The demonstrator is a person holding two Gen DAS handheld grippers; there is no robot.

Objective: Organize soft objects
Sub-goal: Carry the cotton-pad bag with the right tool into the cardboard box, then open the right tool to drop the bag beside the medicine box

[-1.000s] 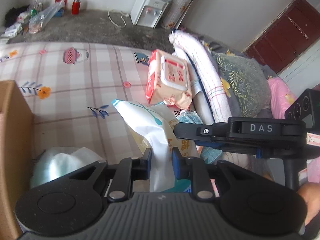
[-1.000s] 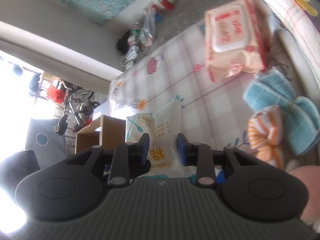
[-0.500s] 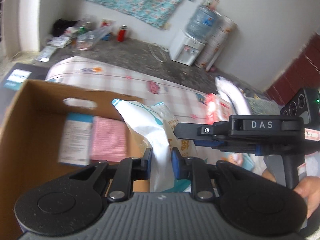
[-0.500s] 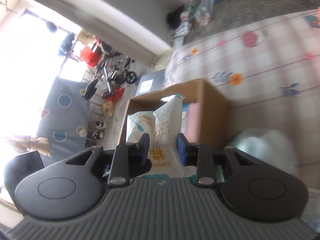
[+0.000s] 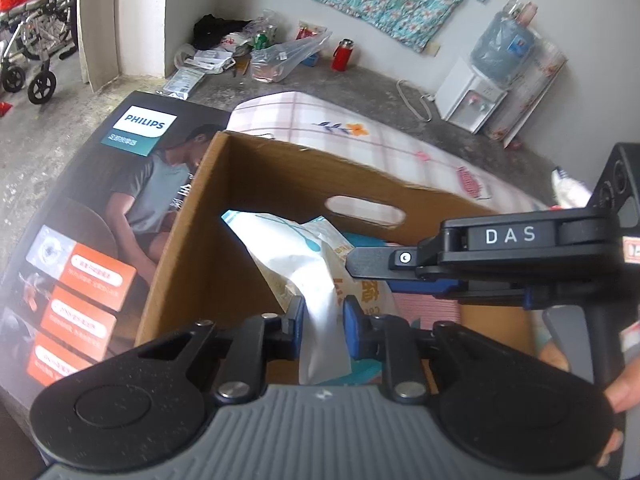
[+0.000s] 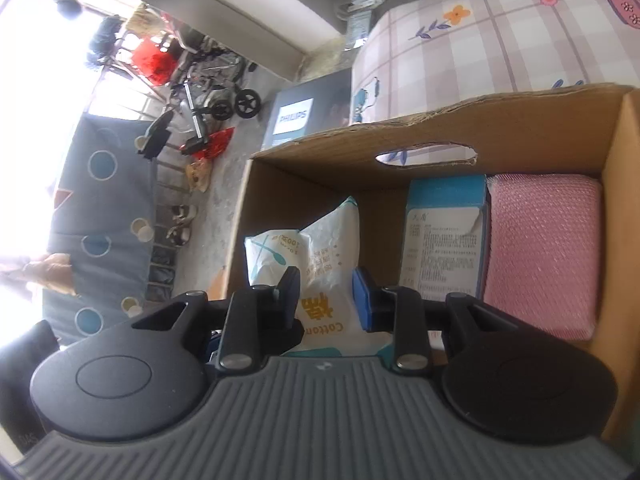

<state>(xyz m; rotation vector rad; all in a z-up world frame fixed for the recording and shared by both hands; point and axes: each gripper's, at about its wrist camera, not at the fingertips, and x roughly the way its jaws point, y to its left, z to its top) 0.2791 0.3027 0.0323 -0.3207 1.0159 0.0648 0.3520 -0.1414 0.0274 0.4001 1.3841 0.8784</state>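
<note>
Placing step: L gripper & R gripper both pinched tight on the cotton-tissue pack, held over the cardboard box, left of blue carton & pink pad. Next, prob: lower into the free spot, then let go.

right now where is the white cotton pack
Both claws hold the white cotton pack over the open cardboard box: in the right wrist view it hangs at the box's left side, left of the blue carton and pink pack.
</note>
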